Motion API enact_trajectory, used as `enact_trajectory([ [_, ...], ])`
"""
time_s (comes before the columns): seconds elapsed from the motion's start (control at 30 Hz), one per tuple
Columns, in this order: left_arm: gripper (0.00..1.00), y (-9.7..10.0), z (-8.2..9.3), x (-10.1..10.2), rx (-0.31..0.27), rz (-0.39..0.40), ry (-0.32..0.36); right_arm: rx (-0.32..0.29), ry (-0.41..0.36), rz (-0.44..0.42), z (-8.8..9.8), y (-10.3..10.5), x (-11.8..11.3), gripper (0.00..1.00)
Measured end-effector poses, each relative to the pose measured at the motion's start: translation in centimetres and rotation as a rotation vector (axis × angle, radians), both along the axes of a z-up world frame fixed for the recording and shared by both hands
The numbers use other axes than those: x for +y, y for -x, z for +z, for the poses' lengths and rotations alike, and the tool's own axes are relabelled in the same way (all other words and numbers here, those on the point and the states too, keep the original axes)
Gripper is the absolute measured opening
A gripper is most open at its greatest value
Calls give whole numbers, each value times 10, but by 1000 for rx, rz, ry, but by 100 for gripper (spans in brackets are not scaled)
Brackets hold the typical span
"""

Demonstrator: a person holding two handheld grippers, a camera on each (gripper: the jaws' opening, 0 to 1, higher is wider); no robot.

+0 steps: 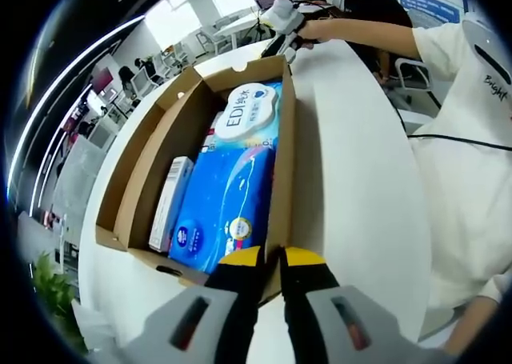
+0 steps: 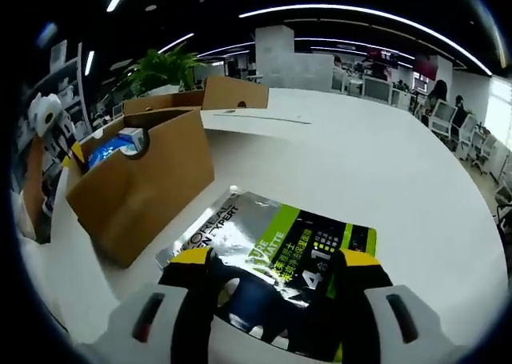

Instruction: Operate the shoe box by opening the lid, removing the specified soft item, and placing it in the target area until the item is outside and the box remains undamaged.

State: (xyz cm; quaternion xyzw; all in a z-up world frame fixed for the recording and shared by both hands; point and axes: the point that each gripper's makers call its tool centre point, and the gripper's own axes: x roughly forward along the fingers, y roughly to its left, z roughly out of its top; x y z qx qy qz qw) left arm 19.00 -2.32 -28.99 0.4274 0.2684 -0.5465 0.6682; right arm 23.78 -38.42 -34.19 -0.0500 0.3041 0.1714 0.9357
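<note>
Yellow-tipped, my left gripper (image 1: 270, 260) has its jaws drawn nearly together at the near end wall of the open cardboard shoe box (image 1: 282, 152); they seem to pinch that cardboard edge, though I cannot be sure from this angle. In the left gripper view the box lies on the white table (image 1: 352, 164), its lid (image 1: 132, 160) folded out to the left. Inside, from left to right, I see a slim white carton (image 1: 170, 202) standing against the left wall, then a large blue soft pack of tissues (image 1: 228, 200) filling the rest of the floor, with a white oval label reading "EDI" (image 1: 248, 114) at its far end. At the far end of the box a person's hand holds my right gripper (image 1: 282, 22), and their white sleeve (image 1: 468, 140) fills the right side.

In the right gripper view the box (image 2: 140, 184) sits to the left with the lid (image 2: 232, 94) beyond it. My right gripper (image 2: 272, 260) is spread wide, its jaws straddling a silver, black and green foil pouch (image 2: 276, 244) that lies flat on the table (image 2: 400, 180), outside the box and just beside it.
</note>
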Motion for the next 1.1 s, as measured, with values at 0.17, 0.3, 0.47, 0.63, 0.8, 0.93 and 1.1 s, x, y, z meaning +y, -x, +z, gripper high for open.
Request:
enact_trajectory([
  [0.17, 8, 0, 0, 0, 1, 0, 2, 3, 11, -1, 1, -1, -1, 62],
  [0.3, 8, 1, 0, 0, -1, 0, 3, -62, -9, 1, 19, -6, 1, 60],
  [0.47, 8, 1, 0, 0, -1, 0, 5, -85, 11, 23, 45, -6, 5, 59],
  [0.63, 8, 0, 1, 0, 2, 5, 9, -115, -44, 47, 72, -7, 15, 62],
  [0.8, 8, 0, 1, 0, 8, 10, 11, -113, -49, 67, 82, -9, 21, 64],
  [0.93, 8, 0, 1, 0, 12, 9, 15, -121, -85, 82, 91, -12, 26, 64],
  [1.1, 7, 1, 0, 0, 30, -7, 5, -176, -215, 130, 117, -12, 42, 60],
])
